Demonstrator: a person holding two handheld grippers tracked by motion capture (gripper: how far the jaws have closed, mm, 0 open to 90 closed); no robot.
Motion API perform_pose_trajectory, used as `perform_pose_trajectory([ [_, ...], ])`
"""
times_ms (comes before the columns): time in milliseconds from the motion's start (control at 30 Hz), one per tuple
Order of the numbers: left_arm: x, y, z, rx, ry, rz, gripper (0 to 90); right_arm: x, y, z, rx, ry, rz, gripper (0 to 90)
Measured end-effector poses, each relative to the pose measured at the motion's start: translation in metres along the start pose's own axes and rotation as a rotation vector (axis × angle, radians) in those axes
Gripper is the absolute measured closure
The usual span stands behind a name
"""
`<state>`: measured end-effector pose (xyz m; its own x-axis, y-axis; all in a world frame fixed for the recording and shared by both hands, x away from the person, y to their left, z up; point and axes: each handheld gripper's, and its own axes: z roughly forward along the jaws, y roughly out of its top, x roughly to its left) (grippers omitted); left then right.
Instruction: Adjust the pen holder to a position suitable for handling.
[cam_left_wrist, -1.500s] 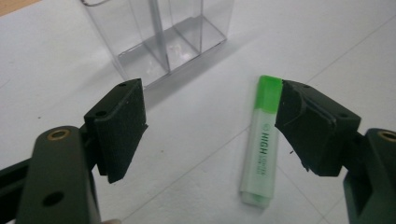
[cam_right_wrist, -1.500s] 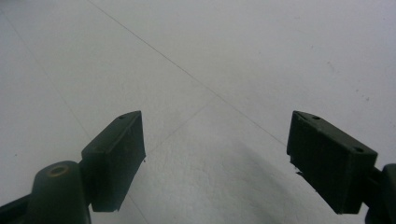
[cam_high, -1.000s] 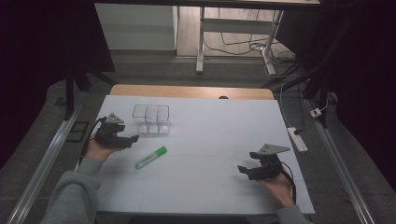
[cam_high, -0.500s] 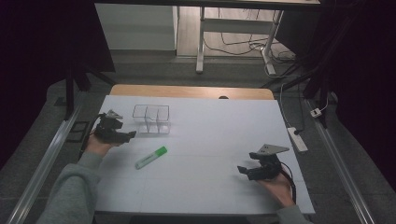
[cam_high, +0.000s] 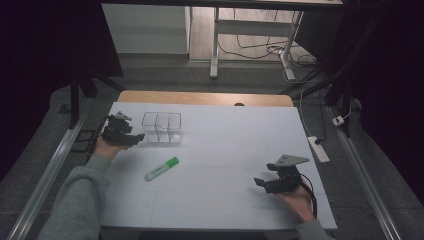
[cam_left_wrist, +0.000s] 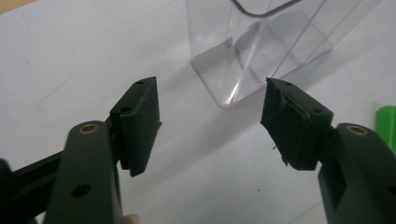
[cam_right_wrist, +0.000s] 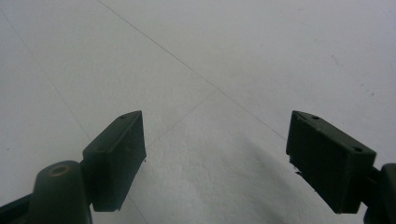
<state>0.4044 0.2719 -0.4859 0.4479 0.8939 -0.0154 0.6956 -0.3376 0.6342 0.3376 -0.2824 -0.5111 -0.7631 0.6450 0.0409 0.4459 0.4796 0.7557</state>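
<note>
Partly cropped: green marker (cam_left_wrist: 387, 128), clear organizer (cam_left_wrist: 261, 51).

one clear organiser (cam_high: 161, 127), one green highlighter (cam_high: 162, 168)

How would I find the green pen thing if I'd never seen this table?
Look at the big white table, on the side near the left gripper. Just in front of the clear plastic box, nearer the person, lies the highlighter, flat and slanted. It is the one bright green thing there.
</note>
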Motion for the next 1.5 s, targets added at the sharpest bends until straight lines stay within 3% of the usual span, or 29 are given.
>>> perform_pose_trajectory([
  [167, 0.004, 0.0, 0.007, 0.004, -0.001, -0.001, 49.4, 0.0, 0.0, 0.0, 0.002, 0.0, 0.0, 19.7],
  [300, 0.008, 0.001, 0.012, 0.009, -0.01, -0.011, 65.2, 0.0, 0.0, 0.001, 0.001, 0.002, -0.001, 19.7],
  [333, 0.009, 0.002, 0.013, 0.012, -0.01, -0.009, 70.8, 0.0, 0.0, 0.001, 0.002, 0.002, 0.0, 19.7],
  [367, 0.01, 0.002, 0.015, 0.013, -0.009, -0.01, 82.2, 0.0, 0.0, 0.001, 0.004, 0.0, 0.0, 19.7],
  [467, 0.014, 0.004, 0.018, 0.003, -0.018, -0.031, 88.7, 0.0, 0.0, 0.0, 0.005, -0.004, 0.001, 19.7],
  [633, 0.016, 0.007, 0.024, -0.011, -0.004, -0.051, 89.1, 0.0, -0.001, 0.001, 0.012, -0.006, 0.0, 19.9],
  [1133, 0.018, 0.017, 0.037, -0.051, -0.069, -0.079, 89.1, -0.001, -0.002, 0.001, 0.018, -0.006, -0.003, 19.9],
  [1500, 0.018, 0.018, 0.037, -0.042, -0.075, -0.076, 89.1, -0.001, -0.002, 0.002, 0.019, -0.007, 0.0, 19.9],
])
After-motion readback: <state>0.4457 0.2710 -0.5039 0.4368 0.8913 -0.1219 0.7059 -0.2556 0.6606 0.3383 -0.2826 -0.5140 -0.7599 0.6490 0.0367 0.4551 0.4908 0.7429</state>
